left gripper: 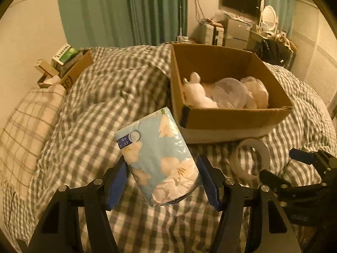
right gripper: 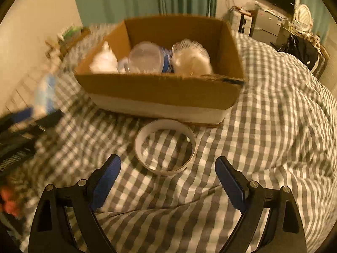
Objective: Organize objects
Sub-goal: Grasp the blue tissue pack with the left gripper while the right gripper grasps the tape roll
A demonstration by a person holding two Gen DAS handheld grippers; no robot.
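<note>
Now left tongs point(left gripper: 161, 181) clamp one tissue pack point(left gripper: 158, 158); right tongs point(right gripper: 168, 181) wide, one tape ring point(right gripper: 165, 147).

Left claw point(right gripper: 25, 126) motion-blurred, box contents point(right gripper: 147, 59) partly hidden

The left gripper point(left gripper: 161, 181) has its jaws clamped on a tissue pack point(left gripper: 158, 158); the right gripper point(right gripper: 168, 181) hangs with jaws spread wide, holding nothing.

Checked duvet point(left gripper: 109, 88), green curtains point(left gripper: 118, 10), wall-mounted TV point(left gripper: 241, 0), plaid pillow point(left gripper: 27, 113)
</note>
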